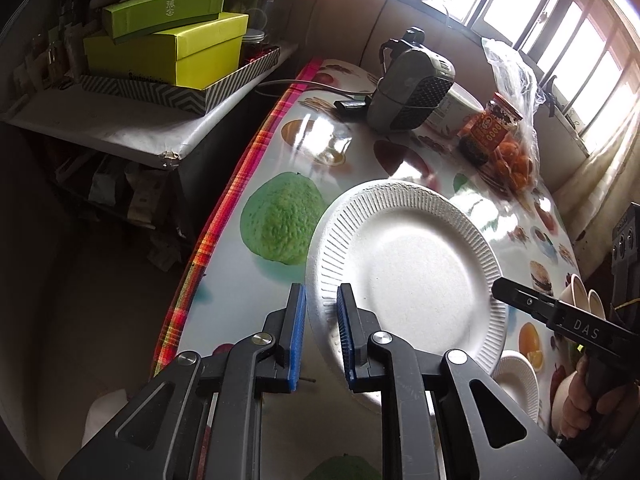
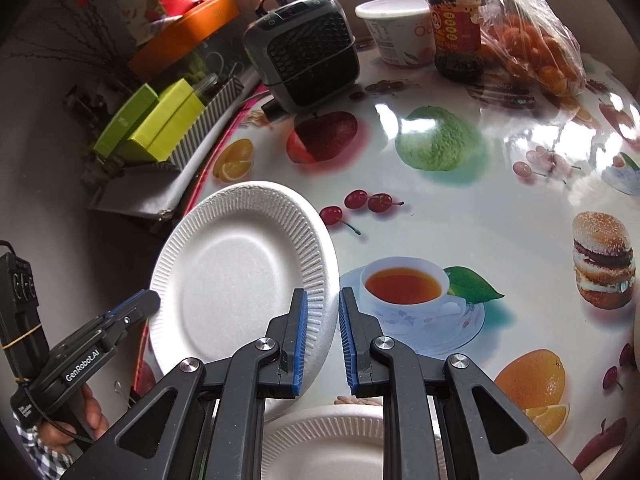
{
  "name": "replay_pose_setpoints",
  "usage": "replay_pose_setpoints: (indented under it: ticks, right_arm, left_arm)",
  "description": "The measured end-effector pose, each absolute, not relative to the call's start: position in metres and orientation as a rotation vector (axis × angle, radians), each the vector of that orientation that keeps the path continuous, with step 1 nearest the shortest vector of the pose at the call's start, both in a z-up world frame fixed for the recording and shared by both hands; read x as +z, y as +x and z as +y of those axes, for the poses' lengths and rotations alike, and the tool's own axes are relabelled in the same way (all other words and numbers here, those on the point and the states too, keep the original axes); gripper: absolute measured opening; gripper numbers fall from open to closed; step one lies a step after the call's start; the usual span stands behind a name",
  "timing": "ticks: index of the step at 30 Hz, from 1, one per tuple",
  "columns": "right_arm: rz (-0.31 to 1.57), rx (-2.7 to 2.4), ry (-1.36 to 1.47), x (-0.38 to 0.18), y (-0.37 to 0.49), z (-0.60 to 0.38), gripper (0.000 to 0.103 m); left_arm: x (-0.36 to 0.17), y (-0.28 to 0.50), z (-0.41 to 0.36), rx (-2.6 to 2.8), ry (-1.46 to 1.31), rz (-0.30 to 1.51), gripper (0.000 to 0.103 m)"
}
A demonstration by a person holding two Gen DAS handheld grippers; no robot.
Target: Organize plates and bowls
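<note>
A large white paper plate (image 1: pixel 416 264) is held up, tilted above the fruit-print table (image 1: pixel 280 148). My left gripper (image 1: pixel 321 312) is open, its jaws straddling the plate's near left rim. My right gripper (image 2: pixel 323 320) is open, its jaws straddling the opposite rim of the same plate (image 2: pixel 240 276). The right gripper shows in the left wrist view (image 1: pixel 516 294) at the plate's right edge; the left gripper shows in the right wrist view (image 2: pixel 140 306) at its left edge. A smaller paper plate (image 2: pixel 328 440) lies below. Cream bowls (image 1: pixel 580 296) sit at the right.
At the table's far end stand a grey fan heater (image 2: pixel 308 52), a white tub (image 2: pixel 400 32), a sauce jar (image 2: pixel 456 24) and a bag of oranges (image 2: pixel 536 52). Beside the table, a side shelf holds green boxes (image 1: pixel 168 40) in a striped tray.
</note>
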State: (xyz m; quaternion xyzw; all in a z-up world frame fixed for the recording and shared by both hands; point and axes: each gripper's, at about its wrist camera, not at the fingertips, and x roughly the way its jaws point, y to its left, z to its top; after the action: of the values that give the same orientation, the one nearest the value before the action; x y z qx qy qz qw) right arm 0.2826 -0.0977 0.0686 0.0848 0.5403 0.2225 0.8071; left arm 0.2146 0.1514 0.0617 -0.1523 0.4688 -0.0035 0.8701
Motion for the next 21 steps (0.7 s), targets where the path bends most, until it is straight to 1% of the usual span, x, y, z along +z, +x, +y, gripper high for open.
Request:
replay_pose_setpoints:
  ticks: [10, 21]
  right_arm:
    - [1.115, 0.461, 0.189, 0.087, 0.255, -0.127, 0.016]
    - [1.094, 0.430, 0.200, 0.095, 0.224, -0.160, 0.016]
  left_arm:
    - [0.074, 0.193, 0.125, -0.058, -0.292, 0.960, 0.017]
    - [0.075, 0.173, 0.097, -0.112, -0.269, 0.964, 0.017]
